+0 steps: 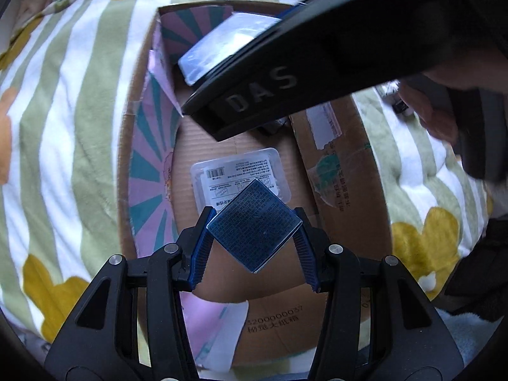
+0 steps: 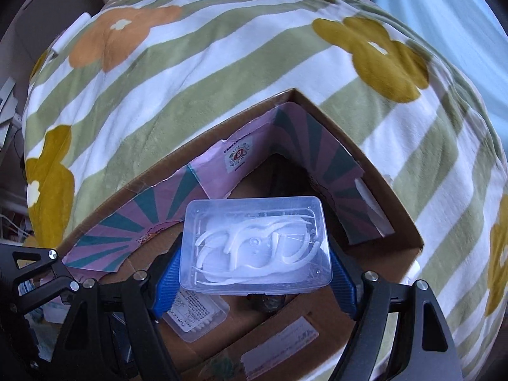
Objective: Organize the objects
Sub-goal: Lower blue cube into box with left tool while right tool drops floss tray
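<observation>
Both tools hang over the open cardboard box, ready to drop their loads. The left tool pinches a small blue case by its corners; the right tool clamps a clear box of what look like floss picks.

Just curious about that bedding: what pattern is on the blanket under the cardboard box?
The blanket has green and white stripes with mustard and orange flowers, clearest in the right wrist view.

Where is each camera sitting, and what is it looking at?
Left wrist: sits on the left tongs, looking down into the cardboard box; its blue fingers hold a dark blue square case.
Right wrist: sits on the right tongs, facing the box corner; they hold a clear plastic box.
Shared: cardboard box, flowered blanket.
</observation>
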Demonstrator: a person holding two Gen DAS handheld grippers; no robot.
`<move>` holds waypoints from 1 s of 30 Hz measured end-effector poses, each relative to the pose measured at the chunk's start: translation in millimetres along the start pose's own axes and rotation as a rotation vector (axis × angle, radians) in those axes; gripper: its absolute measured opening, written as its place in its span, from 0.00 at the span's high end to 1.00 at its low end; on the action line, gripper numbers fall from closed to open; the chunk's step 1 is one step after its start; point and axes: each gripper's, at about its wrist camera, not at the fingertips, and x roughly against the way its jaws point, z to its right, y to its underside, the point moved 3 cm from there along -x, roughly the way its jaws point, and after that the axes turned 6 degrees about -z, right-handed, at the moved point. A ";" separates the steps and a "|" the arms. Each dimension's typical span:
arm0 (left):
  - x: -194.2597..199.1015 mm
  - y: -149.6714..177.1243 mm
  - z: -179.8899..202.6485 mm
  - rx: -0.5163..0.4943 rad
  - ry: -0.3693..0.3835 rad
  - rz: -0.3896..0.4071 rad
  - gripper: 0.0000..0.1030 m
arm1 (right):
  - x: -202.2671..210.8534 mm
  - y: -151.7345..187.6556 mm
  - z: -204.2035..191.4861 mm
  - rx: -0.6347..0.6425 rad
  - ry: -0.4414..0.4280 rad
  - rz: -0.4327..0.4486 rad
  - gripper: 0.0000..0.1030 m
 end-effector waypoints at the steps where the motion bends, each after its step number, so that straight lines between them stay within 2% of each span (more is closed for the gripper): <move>1: -4.2 -0.7 1.5 -0.017 -0.003 -0.006 0.56 | -3.4 -1.7 -0.4 0.020 -0.015 0.004 0.26; 6: -21.3 -1.8 11.0 -0.121 -0.032 -0.027 0.56 | -16.4 -7.8 -7.5 0.120 -0.035 0.014 0.26; 15: -34.0 -11.9 13.6 -0.212 -0.049 -0.041 0.56 | -25.9 -13.0 -10.3 0.150 -0.065 0.013 0.25; 16: -33.4 -14.2 12.8 -0.213 -0.059 -0.035 0.56 | -27.2 -13.6 -9.3 0.139 -0.084 0.006 0.19; 17: -32.5 -16.0 12.2 -0.215 -0.072 -0.028 0.54 | -27.6 -13.5 -9.0 0.130 -0.093 0.008 0.08; 18: -30.6 -17.5 11.9 -0.220 -0.077 -0.019 0.50 | -27.7 -14.1 -8.8 0.126 -0.098 0.014 0.03; 20: -25.0 -19.5 13.4 -0.234 -0.033 0.001 0.01 | -26.6 -14.4 -8.4 0.121 -0.112 0.027 0.01; 25: -24.7 -24.3 17.0 -0.263 -0.026 0.020 0.00 | -24.7 -13.8 -8.2 0.110 -0.116 0.039 0.01; 30: -32.0 -27.3 11.1 -0.241 -0.013 0.014 0.00 | -18.8 -13.4 -9.2 0.102 -0.105 0.050 0.01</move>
